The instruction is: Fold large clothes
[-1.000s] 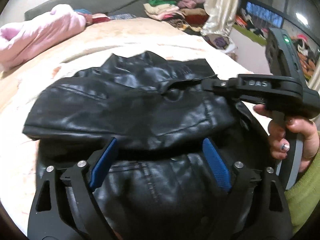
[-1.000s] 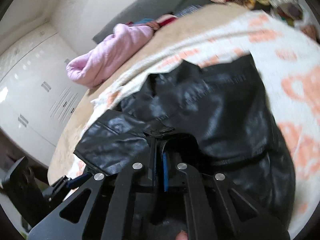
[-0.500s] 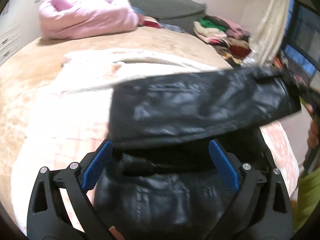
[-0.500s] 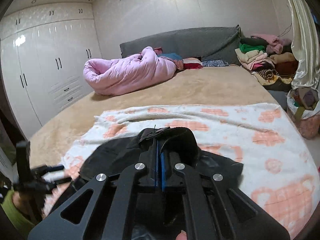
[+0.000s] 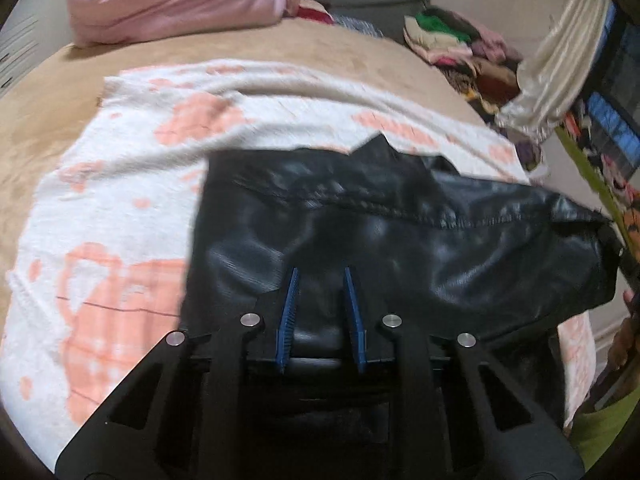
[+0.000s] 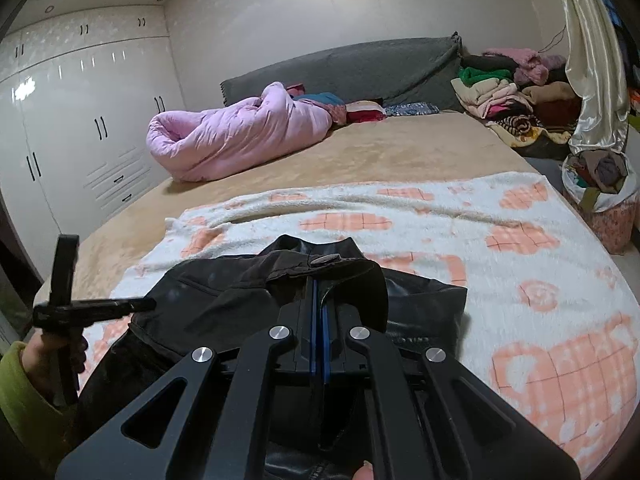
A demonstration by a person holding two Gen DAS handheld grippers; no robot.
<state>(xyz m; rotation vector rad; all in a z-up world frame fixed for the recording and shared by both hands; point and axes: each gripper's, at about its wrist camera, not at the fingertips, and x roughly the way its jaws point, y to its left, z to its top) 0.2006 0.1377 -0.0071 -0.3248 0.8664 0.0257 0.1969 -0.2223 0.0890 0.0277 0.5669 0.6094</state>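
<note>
Fingers of the left gripper (image 5: 320, 276) drawn close, just now closing, with a slim gap between the blue pads (image 5: 289, 304) and a fold of the black leather jacket (image 5: 400, 232) pinched in it, above the near edge of the blanket (image 5: 120, 200). Fingers of the right gripper (image 6: 319, 284) pressed flat together, clamped on the jacket's edge by a metal snap, with the leather draped over their tips, also above the blanket's near edge. Jacket stretched between the two grips, its held edges raised off the blanket and its lower part slumped on the blanket's near half; whether the middle touches the blanket, hard to tell. Left hand (image 6: 44, 350) and a green sleeve (image 6: 16, 392) at the blanket's near left corner, wrapped round the handle. Blanket white with peach patches, spread flat, its far half bare. Beneath the blanket and reaching past its far edge, a tan bed (image 6: 400, 152). Well beyond the blanket's far left corner, a rolled pink quilt (image 6: 240, 136) on the bed, with a grey headboard (image 6: 360, 68) behind. Beyond the blanket's far right corner, a pile of folded clothes (image 6: 500, 96) and a pale curtain (image 6: 592, 80). Off the blanket's right side, on the floor, a basket (image 6: 600, 200) stuffed with cloth. Left of the blanket, past the bed, a white wardrobe (image 6: 80, 120).
</note>
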